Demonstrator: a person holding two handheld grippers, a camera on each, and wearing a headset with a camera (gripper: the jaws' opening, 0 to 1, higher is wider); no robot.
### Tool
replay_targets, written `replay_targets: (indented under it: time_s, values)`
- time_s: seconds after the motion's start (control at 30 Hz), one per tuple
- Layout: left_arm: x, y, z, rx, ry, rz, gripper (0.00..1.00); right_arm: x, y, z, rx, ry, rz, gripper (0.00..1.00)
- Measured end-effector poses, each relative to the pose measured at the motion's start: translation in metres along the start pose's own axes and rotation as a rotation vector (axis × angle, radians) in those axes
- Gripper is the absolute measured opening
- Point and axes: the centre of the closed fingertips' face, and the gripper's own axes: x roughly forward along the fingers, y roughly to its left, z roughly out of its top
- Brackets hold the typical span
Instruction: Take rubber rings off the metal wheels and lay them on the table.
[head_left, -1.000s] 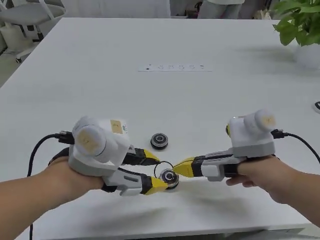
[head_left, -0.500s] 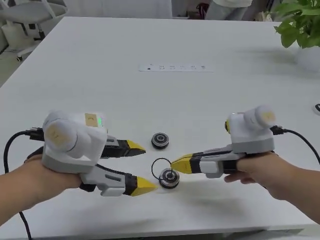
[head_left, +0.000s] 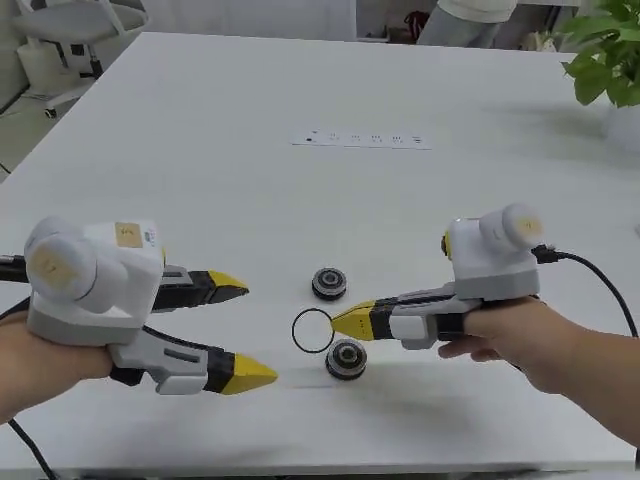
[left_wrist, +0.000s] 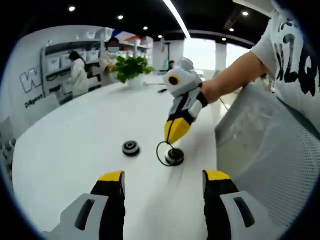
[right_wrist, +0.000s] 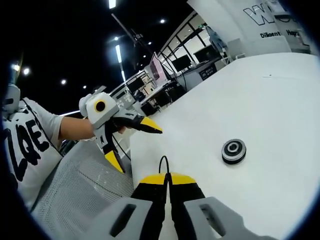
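We note the right claw (head_left: 340, 322) pinched shut on a thin black rubber ring (head_left: 312, 331). The ring stands as an open loop just beside the nearer round metal wheel (head_left: 346, 358), free of it, over the white desk (head_left: 230, 130). A second round metal wheel (head_left: 329, 283) lies near, farther back. To the ring's left the left claw (head_left: 257, 332) gapes wide, holding nothing.

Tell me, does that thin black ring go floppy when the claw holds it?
Probably springy, not floppy: the rubber ring holds a round loop though the right claw pinches just one edge. Likely very light, since it looks so thin.
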Motion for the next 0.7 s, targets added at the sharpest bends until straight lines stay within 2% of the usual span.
replay_targets:
  time_s: [0.27, 0.7]
  values:
    - [-0.011, 0.007, -0.008, -0.003, 0.012, 0.029, 0.68, 0.018, 0.001, 0.001, -0.024, 0.027, -0.001, 0.00]
    - [-0.021, 0.015, -0.018, -0.027, 0.025, 0.066, 0.72, 0.038, -0.013, -0.004, -0.067, 0.061, -0.056, 0.00]
